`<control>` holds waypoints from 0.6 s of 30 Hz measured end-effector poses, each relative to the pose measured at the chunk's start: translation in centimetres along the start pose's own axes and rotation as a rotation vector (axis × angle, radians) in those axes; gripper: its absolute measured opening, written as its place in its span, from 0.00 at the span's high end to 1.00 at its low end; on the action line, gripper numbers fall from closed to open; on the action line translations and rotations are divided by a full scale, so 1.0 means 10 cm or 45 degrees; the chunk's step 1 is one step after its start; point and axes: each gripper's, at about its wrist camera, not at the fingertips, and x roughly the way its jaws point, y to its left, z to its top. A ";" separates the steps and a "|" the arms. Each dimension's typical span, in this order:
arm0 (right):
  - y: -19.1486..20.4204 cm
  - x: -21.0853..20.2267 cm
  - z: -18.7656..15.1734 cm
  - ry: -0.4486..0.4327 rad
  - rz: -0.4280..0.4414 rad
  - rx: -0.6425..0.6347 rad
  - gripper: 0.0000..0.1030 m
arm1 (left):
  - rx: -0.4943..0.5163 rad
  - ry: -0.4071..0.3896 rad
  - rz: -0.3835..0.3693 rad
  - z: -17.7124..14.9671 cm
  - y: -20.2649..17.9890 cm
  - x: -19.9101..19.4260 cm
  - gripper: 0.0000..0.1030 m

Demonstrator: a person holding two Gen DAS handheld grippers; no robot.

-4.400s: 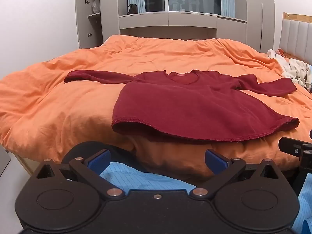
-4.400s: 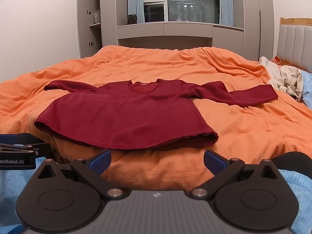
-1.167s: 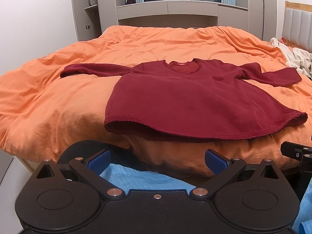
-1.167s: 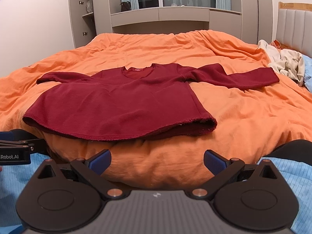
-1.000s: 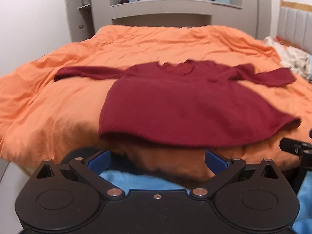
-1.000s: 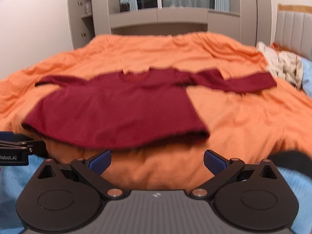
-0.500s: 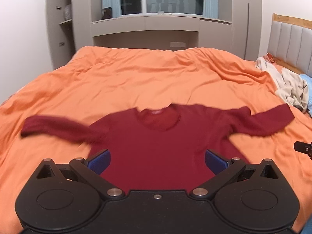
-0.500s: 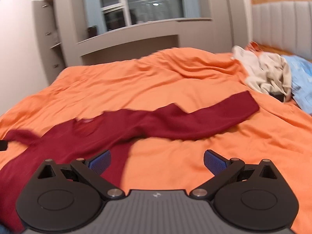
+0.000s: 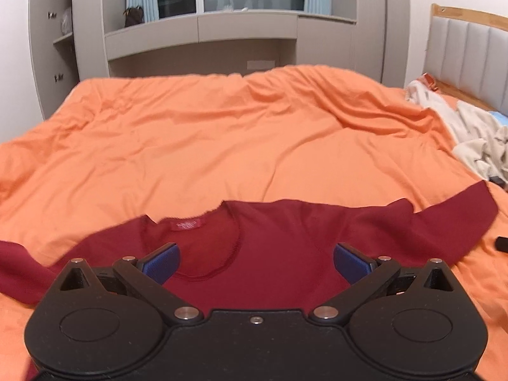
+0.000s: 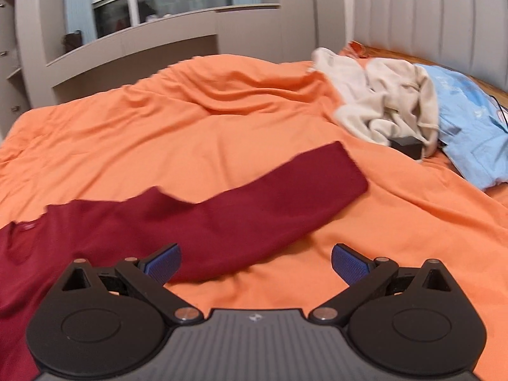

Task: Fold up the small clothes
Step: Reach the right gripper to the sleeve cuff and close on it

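Observation:
A dark red long-sleeved top (image 9: 285, 238) lies flat on the orange duvet (image 9: 222, 139), neck pointing away from me. My left gripper (image 9: 255, 262) hovers open over its collar and chest, nothing between the blue pads. In the right wrist view the top's right sleeve (image 10: 270, 197) stretches diagonally up to the right. My right gripper (image 10: 255, 262) is open just above the sleeve's near part, with its left pad over the cloth and its right pad over bare duvet (image 10: 381, 238). The top's lower hem is hidden behind the gripper bodies.
A heap of cream clothes (image 10: 381, 108) and a light blue item (image 10: 470, 127) lie at the bed's right by the padded headboard (image 10: 428, 16). A small black object (image 10: 406, 146) sits under the heap. Grey cabinets and a window (image 9: 222, 31) stand beyond the bed.
Both grippers have moved forward and up from the bed's near edge over the top. The left one now sits above the collar, the right one has swung right to the sleeve. Both stayed open.

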 end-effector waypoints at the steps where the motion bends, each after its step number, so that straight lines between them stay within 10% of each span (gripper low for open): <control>1: -0.05 0.05 0.01 -0.003 -0.010 0.014 0.05 | -0.009 0.006 0.007 -0.02 -0.03 0.12 0.00; 18: -0.65 0.88 0.19 -0.080 -0.177 0.240 0.57 | -0.136 0.136 0.061 -0.30 -0.01 0.91 0.00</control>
